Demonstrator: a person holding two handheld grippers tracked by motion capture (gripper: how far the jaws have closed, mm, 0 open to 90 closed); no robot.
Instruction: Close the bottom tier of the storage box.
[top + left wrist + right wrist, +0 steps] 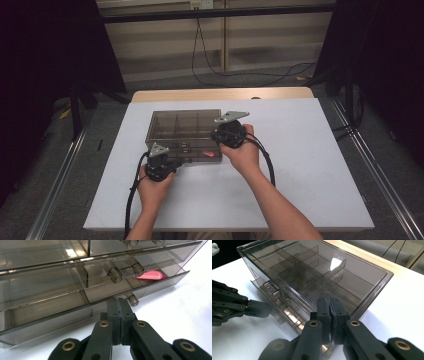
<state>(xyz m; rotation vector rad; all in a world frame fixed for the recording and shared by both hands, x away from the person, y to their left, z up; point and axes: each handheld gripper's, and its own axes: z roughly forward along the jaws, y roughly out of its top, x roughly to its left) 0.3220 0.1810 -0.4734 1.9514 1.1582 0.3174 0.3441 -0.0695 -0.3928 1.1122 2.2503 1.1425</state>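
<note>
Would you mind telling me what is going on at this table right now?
A person is working on a smoky transparent drawer cabinet that sits on a white table, with a claw in each hand. The left claw, jaws together, sits at the front edge of a lower drawer, beside its knob. The right claw, also shut, rests against the cabinet's top near its corner. Another drawer stands partly out with a pink item inside.
</note>
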